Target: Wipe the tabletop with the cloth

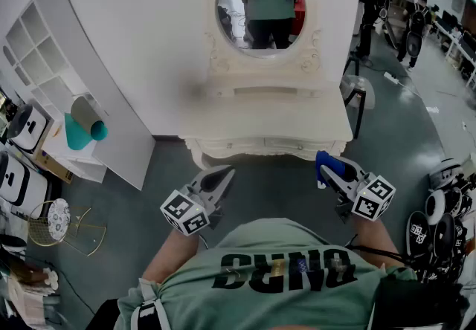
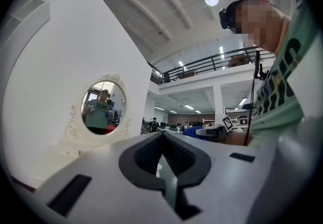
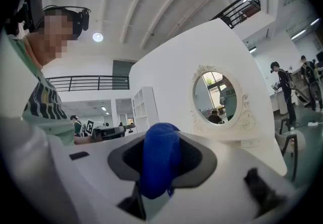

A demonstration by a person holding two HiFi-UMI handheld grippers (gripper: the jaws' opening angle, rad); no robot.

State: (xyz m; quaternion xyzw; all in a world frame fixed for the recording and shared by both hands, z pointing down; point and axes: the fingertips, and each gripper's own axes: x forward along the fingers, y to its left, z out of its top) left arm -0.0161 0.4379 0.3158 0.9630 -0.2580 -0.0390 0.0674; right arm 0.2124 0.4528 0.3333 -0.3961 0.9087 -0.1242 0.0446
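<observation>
Grippers sit side by side low in the head view, both short of the dressing table and over the grey floor.

At the left, the left gripper (image 1: pixel 224 172) has its jaws drawn together to a point. Its own view shows nothing between them.

In the centre, further up the frame, lies the white tabletop (image 1: pixel 268 114). Its long axis runs left to right across the picture, beneath the oval mirror (image 1: pixel 260 5). Its front edge is just above both grippers.

At the right, the right gripper (image 1: pixel 322 163) is clamped on the blue cloth (image 1: pixel 335 168). The cloth bulges in a rounded wad out of the jaws in the right gripper view. It hangs near the table's lower right corner and is apart from the surface, not yet touching it.

By my reading the wipe has not begun. The cloth must travel up the frame and slightly left to land on the top, then sweep along that left-to-right axis. The right gripper is the one placed to do it.
</observation>
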